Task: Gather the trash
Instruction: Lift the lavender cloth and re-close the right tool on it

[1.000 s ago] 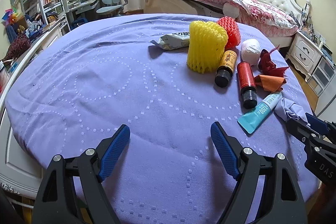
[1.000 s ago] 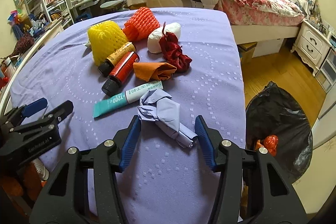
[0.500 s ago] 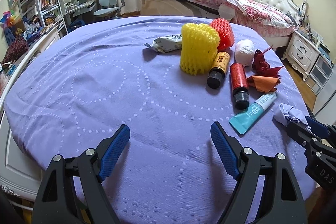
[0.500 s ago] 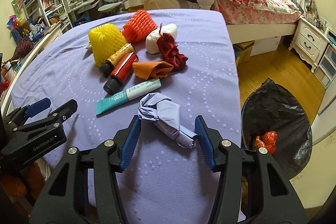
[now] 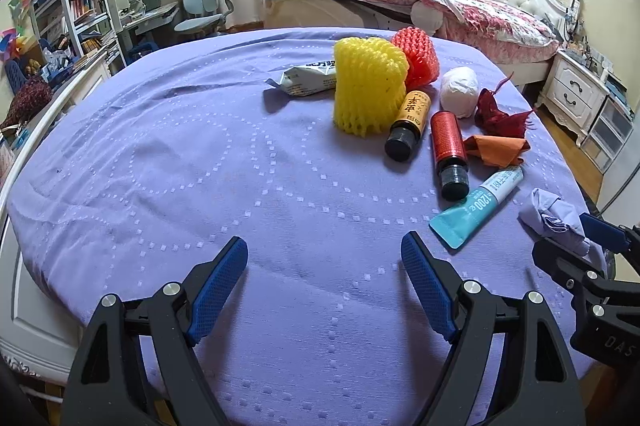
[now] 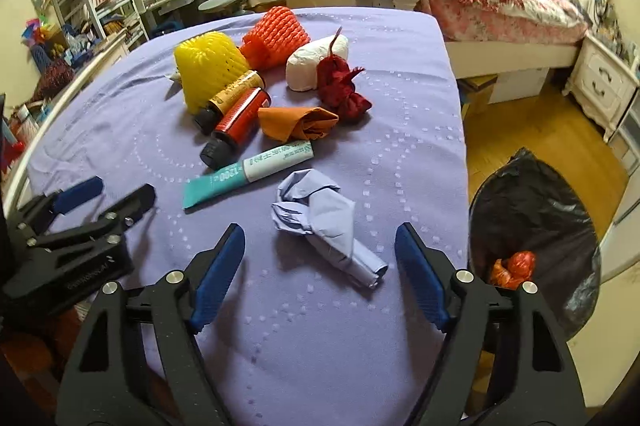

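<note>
Lilac crumpled paper [image 6: 320, 214] lies on the desk [image 6: 416, 114] between the right hand-held gripper [image 6: 320, 266]'s jaws, which have just been opening and touch nothing; closing off-centre could push it away. Left hand-held gripper [image 5: 324, 286] is wide open, empty. Beyond: one tube [image 6: 248, 174], two bottles [image 6: 236, 126], two foam nets [image 6: 208, 66]; one black bag [image 6: 536, 226] stands beside the desk.

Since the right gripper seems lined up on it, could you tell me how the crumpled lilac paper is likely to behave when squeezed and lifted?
The crumpled lilac paper looks like thin sheet in loose folds, so it will probably crush rather than resist. It is likely very light. Its rolled tail nearest the right gripper may droop or unfurl when lifted.
</note>
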A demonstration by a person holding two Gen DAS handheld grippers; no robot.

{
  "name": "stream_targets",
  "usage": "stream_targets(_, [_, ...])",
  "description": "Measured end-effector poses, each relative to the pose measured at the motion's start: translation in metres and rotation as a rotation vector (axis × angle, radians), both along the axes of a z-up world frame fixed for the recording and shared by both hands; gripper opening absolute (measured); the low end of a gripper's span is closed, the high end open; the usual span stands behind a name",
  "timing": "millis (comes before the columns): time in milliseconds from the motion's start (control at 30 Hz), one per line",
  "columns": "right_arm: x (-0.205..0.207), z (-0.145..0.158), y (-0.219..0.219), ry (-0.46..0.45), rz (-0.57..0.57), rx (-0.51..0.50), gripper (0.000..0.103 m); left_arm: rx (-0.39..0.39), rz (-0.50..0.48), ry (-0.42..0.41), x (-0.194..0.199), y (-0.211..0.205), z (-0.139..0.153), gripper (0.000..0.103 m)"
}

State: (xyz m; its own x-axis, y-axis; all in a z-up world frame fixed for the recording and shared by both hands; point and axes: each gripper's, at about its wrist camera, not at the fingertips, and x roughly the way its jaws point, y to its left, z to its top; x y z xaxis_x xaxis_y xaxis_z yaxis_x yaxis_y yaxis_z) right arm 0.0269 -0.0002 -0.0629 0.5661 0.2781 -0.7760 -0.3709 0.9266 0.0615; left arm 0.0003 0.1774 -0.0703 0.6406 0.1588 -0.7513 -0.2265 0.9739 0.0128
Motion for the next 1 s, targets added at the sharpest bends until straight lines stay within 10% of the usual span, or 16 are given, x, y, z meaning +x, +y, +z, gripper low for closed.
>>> stream_targets(167, [-0.004,-0.002,0.003,-0.022,0.029,-0.05,0.075,-0.006,0.0,0.005,0.001,0.0,-0.001,0.079])
stream_targets(533, [-0.006,0.001,-0.001,-0.036,0.022,-0.038,0.019,-0.005,-0.013,-0.002,-0.001,-0.007,0.0,0.079])
stream_targets(1000, [0.002,0.001,0.0,-0.022,-0.011,0.021,0.037,0.006,-0.026,0.001,0.001,-0.012,-0.001,0.079])
